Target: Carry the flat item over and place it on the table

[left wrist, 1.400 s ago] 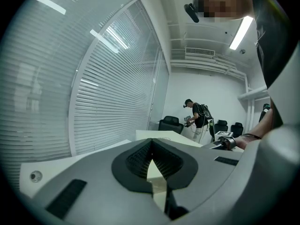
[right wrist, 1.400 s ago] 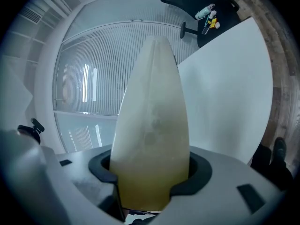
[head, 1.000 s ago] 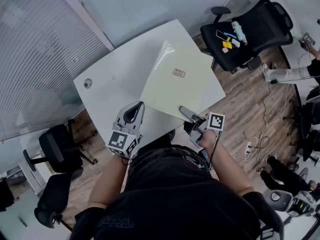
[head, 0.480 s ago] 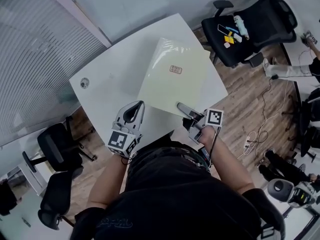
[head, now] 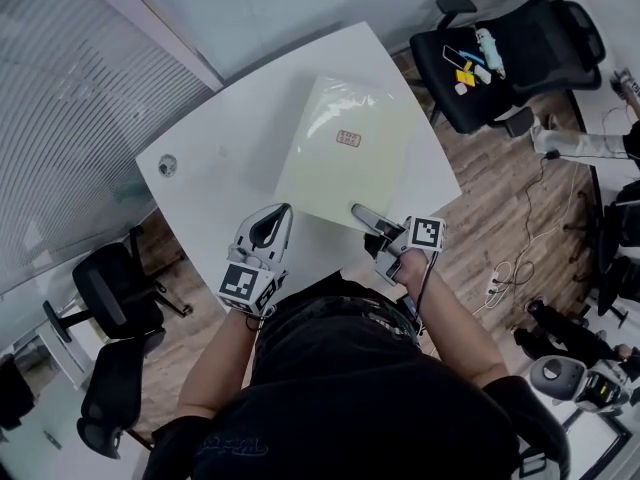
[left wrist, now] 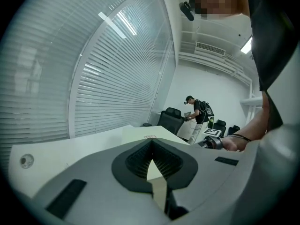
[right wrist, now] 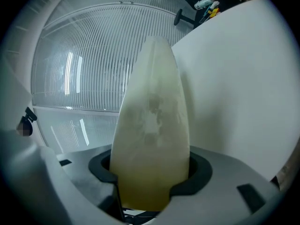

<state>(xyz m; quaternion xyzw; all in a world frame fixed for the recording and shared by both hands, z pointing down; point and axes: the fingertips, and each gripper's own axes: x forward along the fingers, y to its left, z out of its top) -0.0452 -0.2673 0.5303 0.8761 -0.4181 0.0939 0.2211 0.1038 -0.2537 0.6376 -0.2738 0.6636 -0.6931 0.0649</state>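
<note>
The flat item (head: 345,153) is a pale yellow-green board with a small label. It lies low over the white table (head: 215,158); whether it touches I cannot tell. My right gripper (head: 366,218) is shut on the middle of the board's near edge. In the right gripper view the board (right wrist: 152,121) fills the space between the jaws, with the table (right wrist: 234,78) to the right. My left gripper (head: 268,233) hovers at the table's near edge, left of the board, shut with nothing in it. In the left gripper view its jaws (left wrist: 151,146) meet, and the board (left wrist: 150,134) lies beyond.
A black office chair (head: 520,53) with small items on its seat stands at the upper right. More black chairs (head: 110,303) stand at the left. Cables (head: 510,283) lie on the wood floor. Blinds and glass walls run behind the table. A person (left wrist: 199,114) stands far off.
My right gripper has carried the board a little further left over the table; a strip of table now shows to the board's right. The left gripper has stayed in place.
</note>
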